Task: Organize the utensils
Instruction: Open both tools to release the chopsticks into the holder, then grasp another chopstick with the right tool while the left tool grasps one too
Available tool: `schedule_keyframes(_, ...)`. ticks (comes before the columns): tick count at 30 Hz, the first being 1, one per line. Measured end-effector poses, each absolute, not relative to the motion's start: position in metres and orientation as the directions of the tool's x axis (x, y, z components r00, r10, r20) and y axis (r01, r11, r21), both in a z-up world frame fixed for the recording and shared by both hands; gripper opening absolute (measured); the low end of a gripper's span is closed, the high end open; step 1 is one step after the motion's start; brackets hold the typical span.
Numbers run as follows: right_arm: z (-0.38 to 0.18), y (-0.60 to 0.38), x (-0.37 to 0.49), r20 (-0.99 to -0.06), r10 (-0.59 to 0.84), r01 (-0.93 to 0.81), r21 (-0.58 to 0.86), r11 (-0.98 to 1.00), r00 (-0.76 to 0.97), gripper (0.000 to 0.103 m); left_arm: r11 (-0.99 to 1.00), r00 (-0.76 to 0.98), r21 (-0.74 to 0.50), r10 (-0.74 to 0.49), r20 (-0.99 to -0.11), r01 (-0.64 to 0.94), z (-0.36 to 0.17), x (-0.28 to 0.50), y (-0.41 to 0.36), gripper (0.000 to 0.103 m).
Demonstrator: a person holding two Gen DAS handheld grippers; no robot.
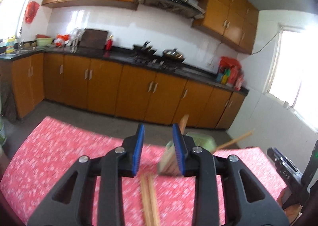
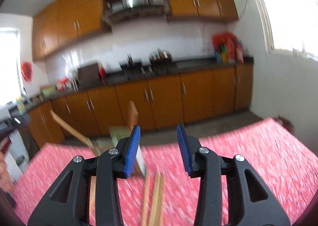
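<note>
Two claws sit low in my views, both with jaws parted and nothing between the blue pads. Nearest the left claw (image 1: pixel 158 148), a pair of wooden chopsticks (image 1: pixel 149 200) lies loose on the red-patterned surface (image 1: pixel 59 156), running under the gap in its jaws. My right claw (image 2: pixel 158 149) looks down on them too. Just beyond, a pale green utensil holder (image 1: pixel 198 140) stands on the surface, with a flat wooden handle (image 1: pixel 183 123) and more chopsticks (image 1: pixel 234 140) leaning out of it; a knife blade (image 2: pixel 141 161) shows beside my right claw's left pad, though blur hides where it rests. Farther off are brown cabinets (image 1: pixel 139 90). My worry: everything is smeared, so a hasty reach could clip the holder and tip it, or pinch one chopstick and roll the other away.
</note>
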State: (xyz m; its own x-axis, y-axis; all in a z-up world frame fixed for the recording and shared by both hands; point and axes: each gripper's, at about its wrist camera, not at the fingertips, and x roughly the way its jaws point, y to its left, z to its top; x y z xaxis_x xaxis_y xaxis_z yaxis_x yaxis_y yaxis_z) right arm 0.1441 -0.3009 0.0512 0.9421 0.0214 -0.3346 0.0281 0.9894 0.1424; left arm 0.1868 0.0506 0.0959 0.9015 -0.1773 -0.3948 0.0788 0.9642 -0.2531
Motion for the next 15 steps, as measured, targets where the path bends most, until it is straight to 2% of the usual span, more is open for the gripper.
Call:
schedule_keyframes(3,-0.003,-0.306,0.153,-0.499,0.034,0.047,0.15,0.988,0.866,0.039,0.975,0.86,-0.22,-0.141,-0.49,0.035,0.059,0.185,0.059,0.031)
schedule_keyframes(6,-0.058,-0.299,0.16,-0.637,0.11,0.018,0.19,0.982,0.763,0.025,0.979,0.795,-0.201,-0.114,-0.596,-0.01,0.016,0.186,0.069,0.03)
schedule_keyframes(8,-0.079,-0.292,0.164,-0.687,0.137,0.005,0.201,0.98,0.714,0.019,0.978,0.755,-0.209,-0.118,-0.644,-0.025,-0.006,0.187,0.071,0.03)
schedule_keyframes(15,-0.105,-0.273,0.174,-0.749,0.133,-0.007,0.169,0.986,0.649,0.016,0.981,0.692,-0.195,-0.154,-0.706,0.019,-0.044,0.176,0.063,0.03)
